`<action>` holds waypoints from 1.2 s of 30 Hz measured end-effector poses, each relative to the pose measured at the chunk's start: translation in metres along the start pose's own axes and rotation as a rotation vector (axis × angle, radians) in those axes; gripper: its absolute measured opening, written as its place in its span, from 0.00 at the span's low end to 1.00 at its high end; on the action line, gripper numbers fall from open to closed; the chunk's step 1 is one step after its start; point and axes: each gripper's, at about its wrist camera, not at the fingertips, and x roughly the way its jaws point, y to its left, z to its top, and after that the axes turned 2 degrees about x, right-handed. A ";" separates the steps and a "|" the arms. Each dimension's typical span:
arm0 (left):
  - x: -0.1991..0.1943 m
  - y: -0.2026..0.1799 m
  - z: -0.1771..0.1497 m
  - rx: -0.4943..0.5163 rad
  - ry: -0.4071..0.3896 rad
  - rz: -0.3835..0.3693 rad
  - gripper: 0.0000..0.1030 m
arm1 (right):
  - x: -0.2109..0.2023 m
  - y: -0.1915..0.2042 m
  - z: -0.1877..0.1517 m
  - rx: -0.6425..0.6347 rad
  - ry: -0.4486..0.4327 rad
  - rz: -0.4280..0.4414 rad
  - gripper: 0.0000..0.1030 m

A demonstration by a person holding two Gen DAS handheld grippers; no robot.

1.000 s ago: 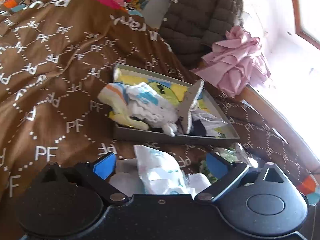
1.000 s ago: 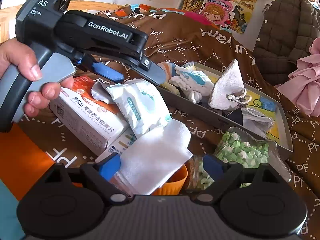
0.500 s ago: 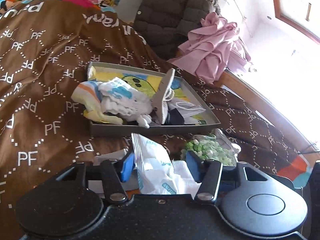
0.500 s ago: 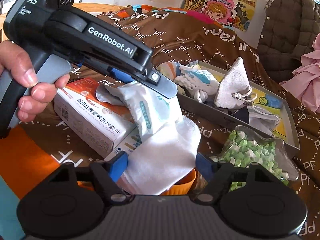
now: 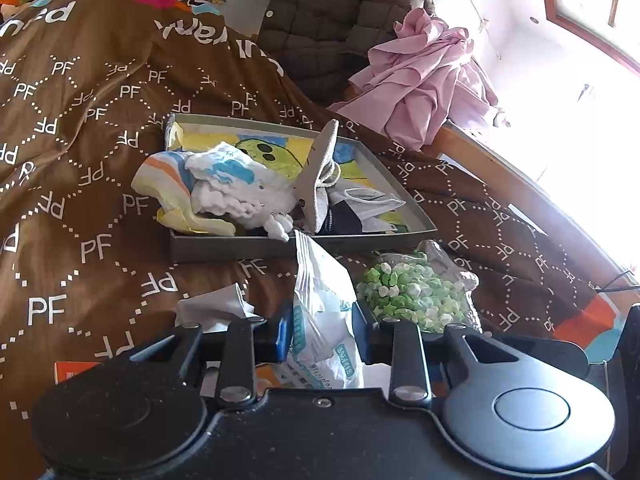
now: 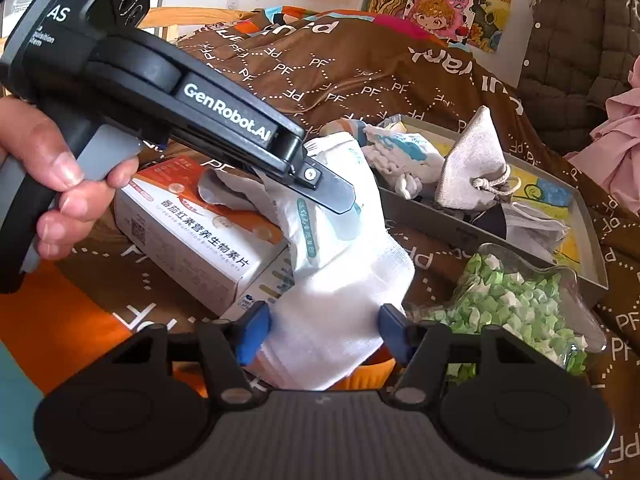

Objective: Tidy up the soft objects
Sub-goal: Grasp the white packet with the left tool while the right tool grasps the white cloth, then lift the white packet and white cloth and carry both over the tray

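Pinching a white-and-teal plastic soft pack (image 5: 320, 320) between closed left gripper (image 5: 322, 326) pads, right gripper (image 6: 326, 324) jaws apart around a white folded cloth (image 6: 344, 304), green-bead bag (image 5: 416, 292) just right, crowded grey shallow tray (image 5: 240, 246) beyond, bare brown blanket (image 5: 80, 120) leftward.

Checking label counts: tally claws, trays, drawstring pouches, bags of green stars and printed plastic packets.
Claws: 2 (left claw, right claw)
Trays: 1 (grey tray)
Drawstring pouches: 1 (grey pouch)
Bags of green stars: 1 (star bag)
Printed packets: 1 (white packet)
Total: 6
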 end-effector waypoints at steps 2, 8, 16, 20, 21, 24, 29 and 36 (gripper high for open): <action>0.000 0.002 0.000 -0.014 0.000 0.004 0.30 | -0.001 0.001 0.000 0.002 0.002 0.003 0.58; 0.001 0.005 0.000 -0.048 0.003 0.036 0.30 | 0.001 -0.002 0.000 0.050 0.014 0.013 0.50; -0.001 0.003 0.001 -0.042 -0.007 0.051 0.29 | -0.001 -0.010 0.002 0.144 0.032 0.064 0.25; -0.003 0.000 0.002 -0.035 -0.016 0.060 0.27 | -0.005 -0.013 0.002 0.175 0.022 0.068 0.14; -0.003 -0.001 0.002 -0.031 -0.020 0.064 0.27 | -0.006 -0.014 0.003 0.178 0.018 0.062 0.13; -0.007 -0.004 0.004 -0.023 -0.042 0.072 0.25 | -0.012 -0.019 0.005 0.203 -0.009 0.044 0.12; -0.016 -0.011 0.008 -0.008 -0.093 0.085 0.22 | -0.024 -0.030 0.012 0.238 -0.088 0.000 0.11; -0.029 -0.018 0.011 -0.009 -0.180 0.091 0.19 | -0.041 -0.053 0.019 0.315 -0.218 -0.031 0.11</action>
